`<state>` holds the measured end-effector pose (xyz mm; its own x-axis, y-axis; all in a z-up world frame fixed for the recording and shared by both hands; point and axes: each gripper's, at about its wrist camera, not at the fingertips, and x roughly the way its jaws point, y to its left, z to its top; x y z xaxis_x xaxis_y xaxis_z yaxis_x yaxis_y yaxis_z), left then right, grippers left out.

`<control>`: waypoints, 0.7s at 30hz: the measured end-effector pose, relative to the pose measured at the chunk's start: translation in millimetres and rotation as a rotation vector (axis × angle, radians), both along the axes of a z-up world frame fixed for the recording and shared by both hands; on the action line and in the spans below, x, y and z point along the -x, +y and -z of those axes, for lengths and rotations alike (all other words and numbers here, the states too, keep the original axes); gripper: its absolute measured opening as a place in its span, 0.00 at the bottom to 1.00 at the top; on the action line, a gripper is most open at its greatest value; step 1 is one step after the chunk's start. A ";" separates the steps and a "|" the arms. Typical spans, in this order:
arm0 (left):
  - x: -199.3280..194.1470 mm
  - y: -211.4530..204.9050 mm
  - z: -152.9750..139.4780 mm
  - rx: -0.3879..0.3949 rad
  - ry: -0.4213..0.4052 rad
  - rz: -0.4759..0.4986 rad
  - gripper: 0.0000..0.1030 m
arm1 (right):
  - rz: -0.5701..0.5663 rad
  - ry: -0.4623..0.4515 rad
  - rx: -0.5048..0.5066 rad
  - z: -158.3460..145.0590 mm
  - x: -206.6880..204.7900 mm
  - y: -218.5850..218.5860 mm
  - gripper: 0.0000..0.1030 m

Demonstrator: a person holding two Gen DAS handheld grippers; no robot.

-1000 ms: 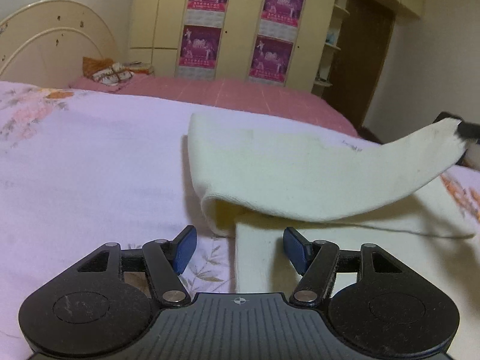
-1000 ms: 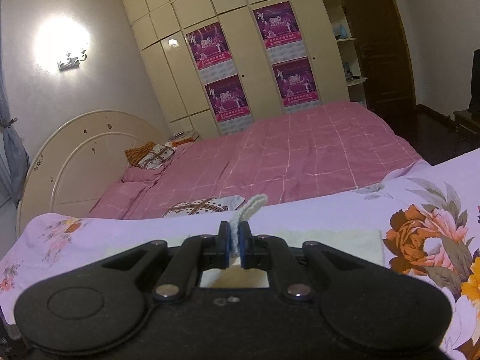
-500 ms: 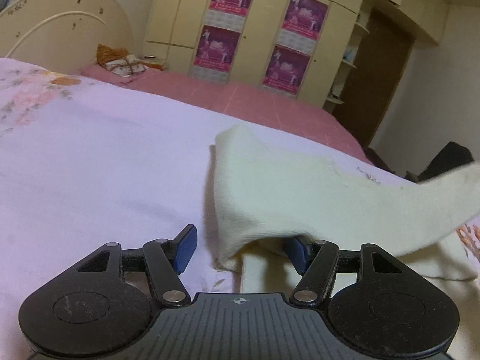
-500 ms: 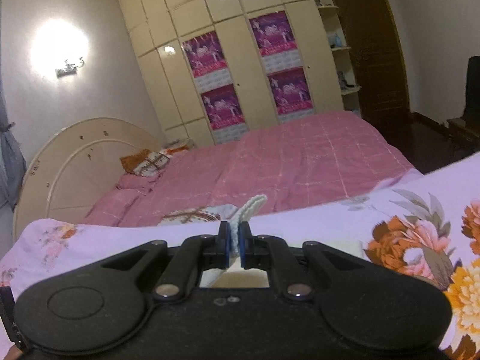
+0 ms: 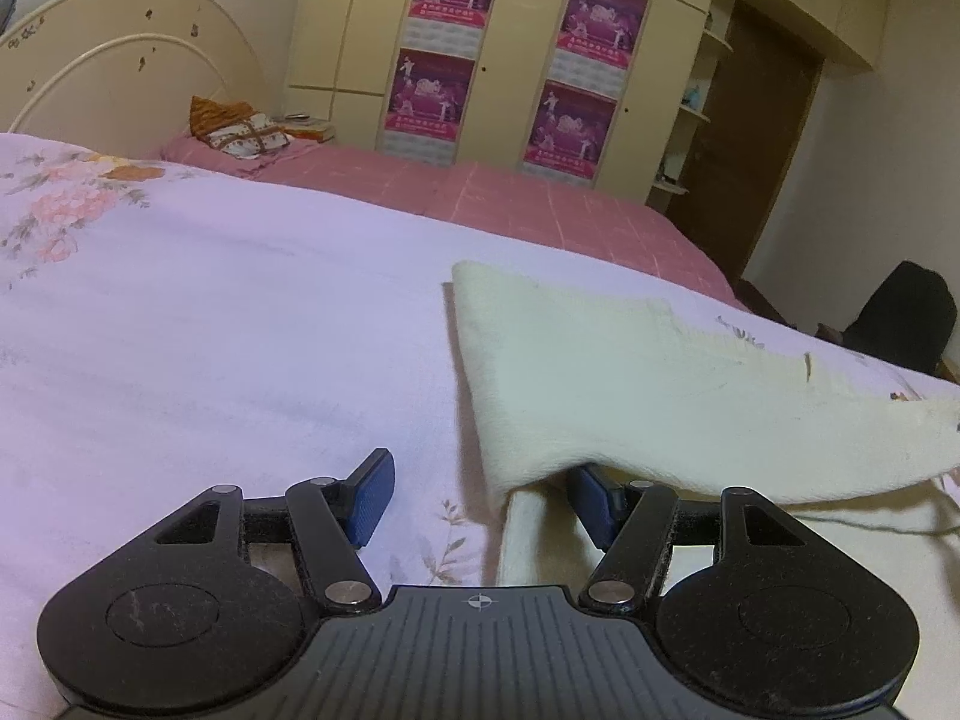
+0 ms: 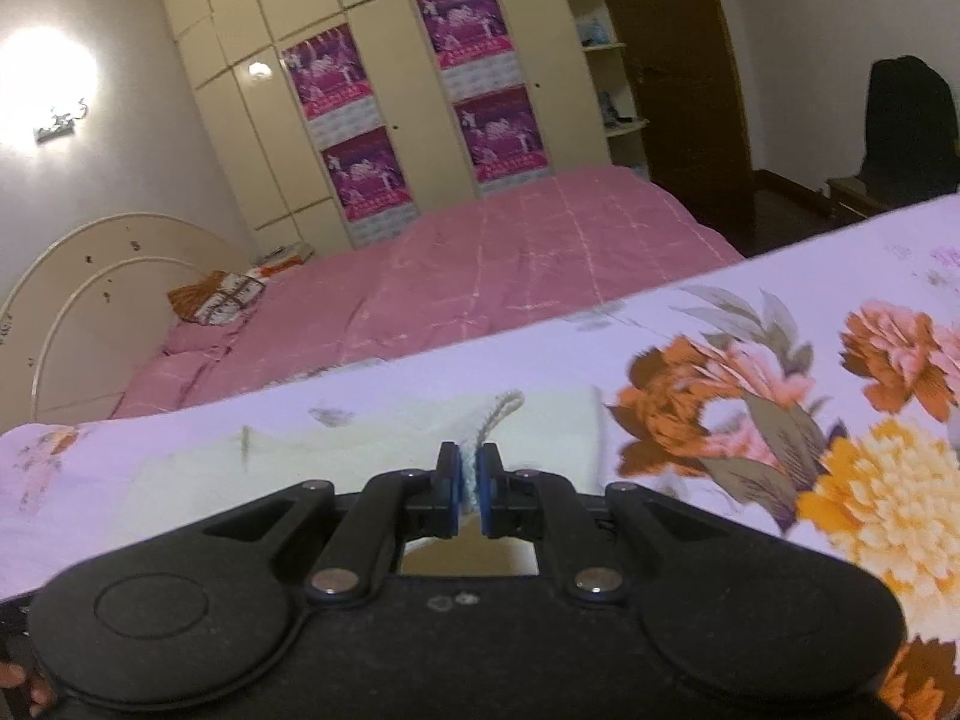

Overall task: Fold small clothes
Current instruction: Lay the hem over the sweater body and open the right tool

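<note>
Cloth (image 5: 630, 384), cream, fuzzy, softly doubled

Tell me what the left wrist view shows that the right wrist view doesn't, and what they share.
Left wrist only: the open left tongs, blue pads apart, one pad under the folded-over flap of the cream fleece cloth; nothing is gripped.

Right wrist only: the right tongs shut on a corner of that cloth, the lit wall lamp, and large orange flowers printed on the bedsheet.

Both: the cloth on the lilac floral bedsheet, the pink checked bed, the cream wardrobe with four purple posters, and a dark chair.
</note>
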<state>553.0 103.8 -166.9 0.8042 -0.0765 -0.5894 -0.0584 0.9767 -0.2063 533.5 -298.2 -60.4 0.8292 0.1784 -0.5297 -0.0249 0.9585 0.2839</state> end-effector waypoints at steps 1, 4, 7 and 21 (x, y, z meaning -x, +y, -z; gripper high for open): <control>0.1 0.4 -0.6 0.000 0.001 0.001 0.62 | 0.005 0.009 -0.001 3.0 0.6 -3.5 0.07; 0.4 0.7 -0.3 -0.002 0.002 0.004 0.62 | 0.014 0.037 0.008 14.7 1.3 -8.6 0.07; 3.0 -0.5 -0.7 -0.006 0.003 0.010 0.62 | 0.017 0.061 0.012 24.1 2.7 -10.8 0.07; 2.5 0.1 -1.4 -0.019 0.008 0.037 0.62 | 0.024 0.079 0.027 24.6 19.5 -9.3 0.07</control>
<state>550.5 103.9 -165.5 0.7961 -0.0945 -0.5977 -0.0238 0.9821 -0.1870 514.0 -307.5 -85.0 0.7882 0.1444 -0.5982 0.0193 0.9658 0.2586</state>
